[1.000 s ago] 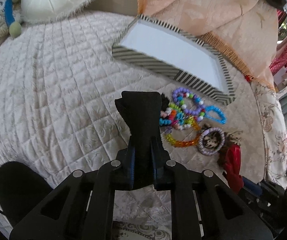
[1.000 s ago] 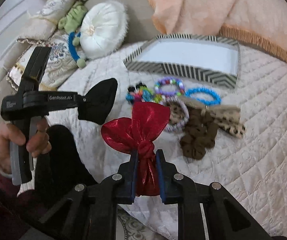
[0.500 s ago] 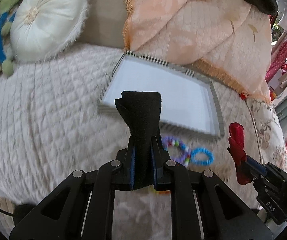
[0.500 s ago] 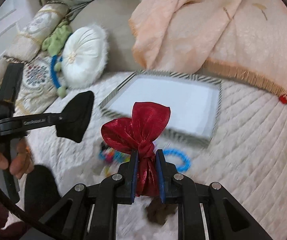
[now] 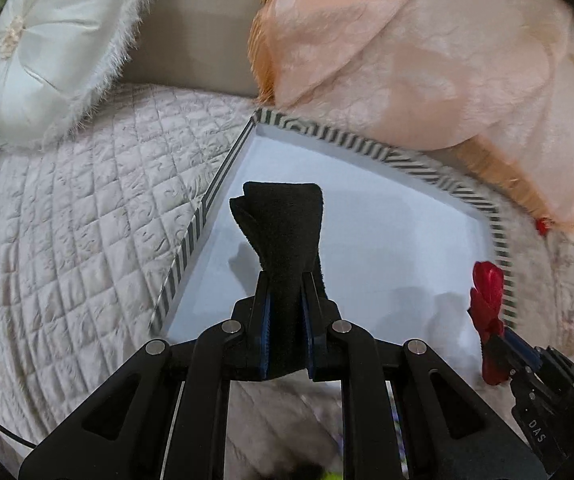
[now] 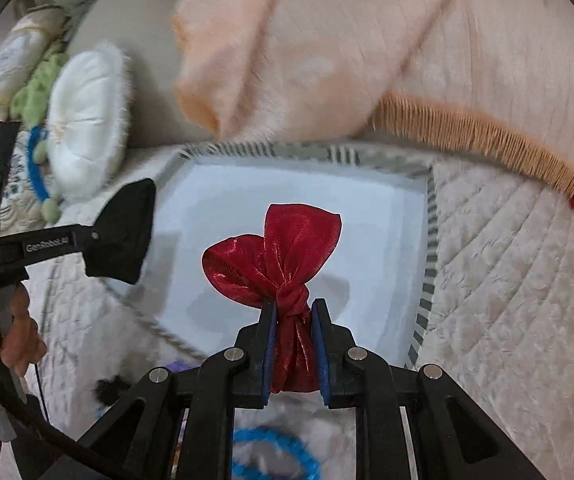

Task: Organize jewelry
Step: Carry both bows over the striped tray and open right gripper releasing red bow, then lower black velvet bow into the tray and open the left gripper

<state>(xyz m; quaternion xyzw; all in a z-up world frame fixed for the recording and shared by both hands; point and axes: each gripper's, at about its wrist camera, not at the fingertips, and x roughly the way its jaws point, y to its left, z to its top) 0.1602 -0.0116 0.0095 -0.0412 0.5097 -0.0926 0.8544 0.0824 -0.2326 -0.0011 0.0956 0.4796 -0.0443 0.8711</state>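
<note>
A shiny red fabric bow (image 6: pixel 277 246), knotted at its middle, is clamped at the knot between the blue pads of the right gripper (image 6: pixel 291 312); it hangs above the white floor of a shallow rectangular tray with a black-and-white striped rim (image 6: pixel 427 264); in the left wrist view the same bow shows at the tray's right edge. A black folded fabric bow (image 5: pixel 283 232) is pinched by its lower part in the left gripper (image 5: pixel 285 292), its loops fanning out over the left half of the tray; in the right wrist view a hand (image 6: pixel 15 328) grips that tool's handle at the left. The tray lies on a cream quilted bedspread (image 5: pixel 71 216); its floor is bare. Near the lower edge of the right wrist view a blurred blue beaded bracelet (image 6: pixel 275 452) rests on the bedspread, outside the tray. Beyond the tray lie a peach fringed blanket (image 6: pixel 327 40) and a round white fringed cushion (image 5: pixel 55 36).
</note>
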